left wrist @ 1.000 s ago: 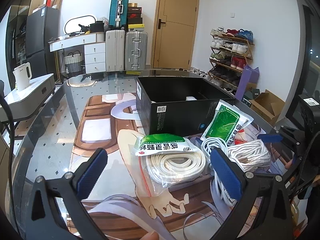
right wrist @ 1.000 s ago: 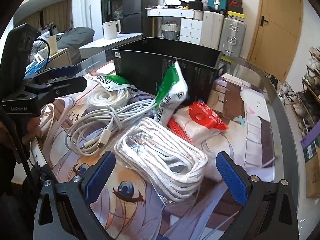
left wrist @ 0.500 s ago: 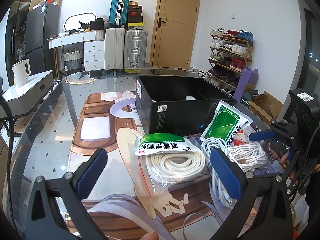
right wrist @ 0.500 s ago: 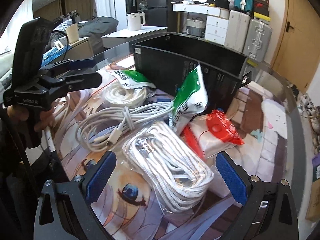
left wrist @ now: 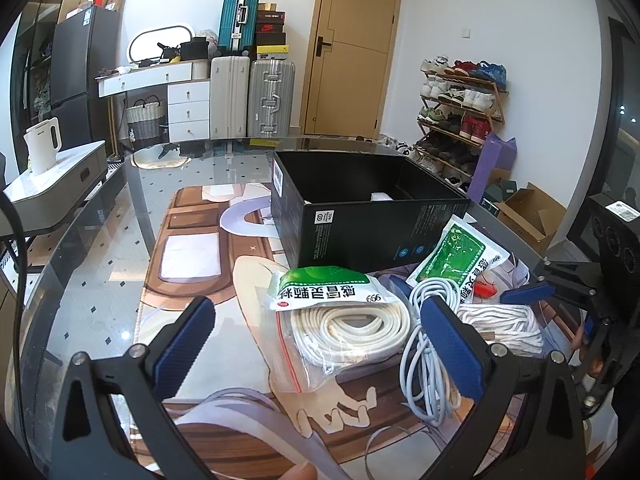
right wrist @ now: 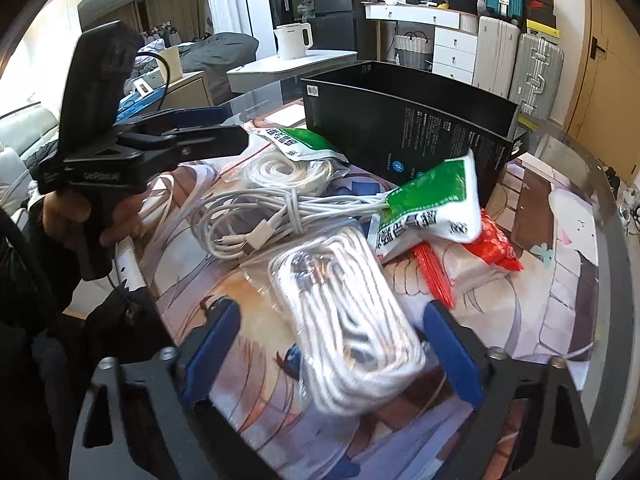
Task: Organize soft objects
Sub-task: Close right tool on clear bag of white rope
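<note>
A bagged bundle of white rope lies on the printed mat between the jaws of my right gripper. Those jaws are closing, and the left pad still stands clear of the bag. Beyond it lie a coiled white cable, a green sachet leaning on the open black box, and a red-topped bag. My left gripper is open and empty, low over a bagged cream rope with another green sachet on top. The white cable runs by its right finger.
The black box stands mid-table on a round glass table. A person's hand holds the left gripper at the table's left side. Suitcases, a white dresser, a shoe rack and a door line the far walls.
The right gripper's jaws have narrowed around the bagged white rope, and it has tipped down and closer over it. The left gripper has not moved.
</note>
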### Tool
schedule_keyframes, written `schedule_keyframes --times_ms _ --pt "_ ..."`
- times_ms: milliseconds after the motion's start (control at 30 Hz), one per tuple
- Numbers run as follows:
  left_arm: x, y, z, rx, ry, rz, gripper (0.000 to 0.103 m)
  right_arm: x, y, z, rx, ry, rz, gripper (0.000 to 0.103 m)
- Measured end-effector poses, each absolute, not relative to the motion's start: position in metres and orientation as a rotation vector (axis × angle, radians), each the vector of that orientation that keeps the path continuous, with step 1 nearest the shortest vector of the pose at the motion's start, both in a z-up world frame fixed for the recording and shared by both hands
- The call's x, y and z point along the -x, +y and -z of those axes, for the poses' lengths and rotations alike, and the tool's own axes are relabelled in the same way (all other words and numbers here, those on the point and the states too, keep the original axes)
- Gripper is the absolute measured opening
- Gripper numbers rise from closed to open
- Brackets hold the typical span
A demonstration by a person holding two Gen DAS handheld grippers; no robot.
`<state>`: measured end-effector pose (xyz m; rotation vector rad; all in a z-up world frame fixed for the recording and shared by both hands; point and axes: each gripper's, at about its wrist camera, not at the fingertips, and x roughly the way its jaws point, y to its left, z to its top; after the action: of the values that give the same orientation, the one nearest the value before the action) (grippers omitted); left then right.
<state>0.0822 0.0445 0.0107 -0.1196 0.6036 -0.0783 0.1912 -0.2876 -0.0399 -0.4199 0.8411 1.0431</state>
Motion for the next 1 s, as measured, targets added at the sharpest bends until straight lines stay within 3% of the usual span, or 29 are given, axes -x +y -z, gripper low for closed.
schedule_keyframes --times_ms 133,400,1000 --pt "-0.082 0.045 -0.011 0.12 0.604 0.078 0.103 -0.189 -0.278 0.043 0.445 0.833 -1.047 0.079" --pt "-0.082 0.044 -0.011 0.121 0.604 0.079 0.103 -0.181 -0.29 0.041 0.394 0.81 -1.039 0.048" --pt "-0.082 0.038 -0.009 0.103 0.613 0.064 0.103 -0.158 -0.328 0.026 0.256 0.707 -0.945 0.043"
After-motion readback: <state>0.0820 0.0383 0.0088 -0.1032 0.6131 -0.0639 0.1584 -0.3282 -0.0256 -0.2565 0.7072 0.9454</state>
